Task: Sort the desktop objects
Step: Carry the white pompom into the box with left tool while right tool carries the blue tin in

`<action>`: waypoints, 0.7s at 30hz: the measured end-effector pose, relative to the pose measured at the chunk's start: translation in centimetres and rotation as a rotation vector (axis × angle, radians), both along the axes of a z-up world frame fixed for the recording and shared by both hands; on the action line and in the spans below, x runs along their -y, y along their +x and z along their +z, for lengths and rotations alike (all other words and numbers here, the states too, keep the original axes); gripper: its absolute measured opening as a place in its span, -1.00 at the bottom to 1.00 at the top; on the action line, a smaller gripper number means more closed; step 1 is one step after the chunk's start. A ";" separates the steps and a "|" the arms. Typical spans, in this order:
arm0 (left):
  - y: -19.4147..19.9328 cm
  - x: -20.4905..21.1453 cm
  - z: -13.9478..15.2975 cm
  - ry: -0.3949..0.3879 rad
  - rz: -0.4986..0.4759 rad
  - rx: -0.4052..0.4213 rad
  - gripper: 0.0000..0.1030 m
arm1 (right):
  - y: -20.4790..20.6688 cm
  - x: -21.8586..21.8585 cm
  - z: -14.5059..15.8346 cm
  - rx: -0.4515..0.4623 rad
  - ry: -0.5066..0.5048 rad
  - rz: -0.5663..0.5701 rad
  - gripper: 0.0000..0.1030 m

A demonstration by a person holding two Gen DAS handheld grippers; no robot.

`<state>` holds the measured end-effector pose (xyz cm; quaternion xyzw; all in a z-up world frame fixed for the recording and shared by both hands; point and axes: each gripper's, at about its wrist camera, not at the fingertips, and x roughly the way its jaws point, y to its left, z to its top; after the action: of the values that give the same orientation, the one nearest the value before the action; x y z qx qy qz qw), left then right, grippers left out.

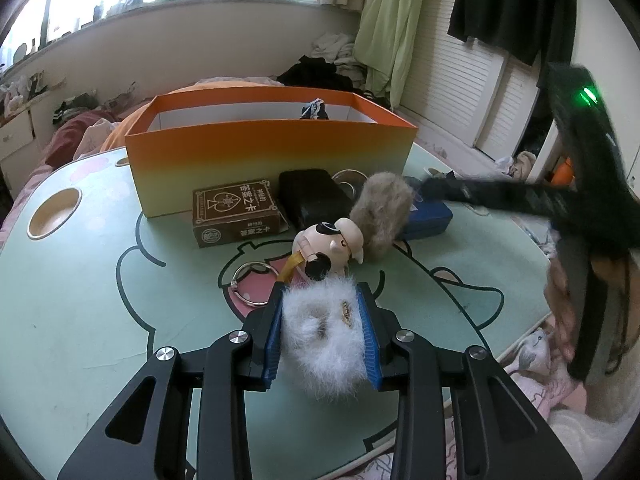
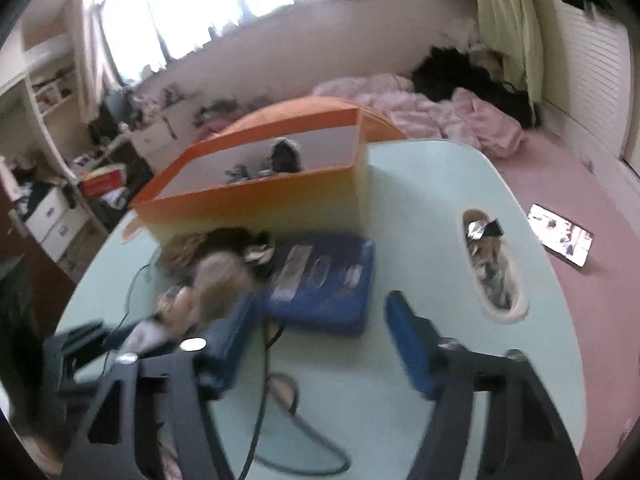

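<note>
My left gripper (image 1: 323, 300) is shut on a white fluffy pom-pom (image 1: 320, 340), part of a keychain with a cartoon figurine (image 1: 326, 246), a brown fur ball (image 1: 382, 214) and a metal ring (image 1: 250, 282). Behind stand an orange box (image 1: 268, 160), a brown card box (image 1: 236, 212), a black case (image 1: 312, 200) and a blue case (image 1: 428, 220). My right gripper (image 2: 320, 320) is open, hovering just before the blue case (image 2: 324, 284); it also shows blurred at the right of the left wrist view (image 1: 460, 190). The orange box (image 2: 256, 200) holds small dark items.
The pale green cartoon table (image 1: 100, 320) has a round cup hole (image 1: 54, 212) at left and an oval slot (image 2: 494, 264) with wrappers at right. A phone (image 2: 560, 240) lies on the pink bed. A cable (image 2: 260, 392) runs under my right gripper.
</note>
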<state>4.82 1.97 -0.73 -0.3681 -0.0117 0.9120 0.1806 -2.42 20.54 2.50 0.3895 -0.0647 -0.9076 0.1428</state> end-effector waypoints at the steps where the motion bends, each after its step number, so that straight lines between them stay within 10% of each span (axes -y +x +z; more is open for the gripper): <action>1: 0.0 0.0 0.0 0.001 0.000 0.001 -0.33 | -0.8 0.2 0.1 0.007 -0.001 -0.013 0.23; 5: 0.0 0.1 0.0 0.004 -0.001 0.002 -0.33 | -2.9 2.3 -0.9 0.082 0.045 0.024 0.24; 9: 0.0 0.2 0.0 0.004 -0.002 0.001 -0.33 | -3.0 5.2 -2.4 0.033 0.308 0.013 0.52; 21: 1.1 2.4 3.6 0.047 0.015 -0.099 -0.34 | -1.0 0.3 0.3 -0.067 -0.056 0.002 0.29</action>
<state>5.92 -0.41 2.82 -0.3182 -0.0272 0.9298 0.1827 -3.40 20.20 2.77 0.3549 -0.0850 -0.9177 0.1569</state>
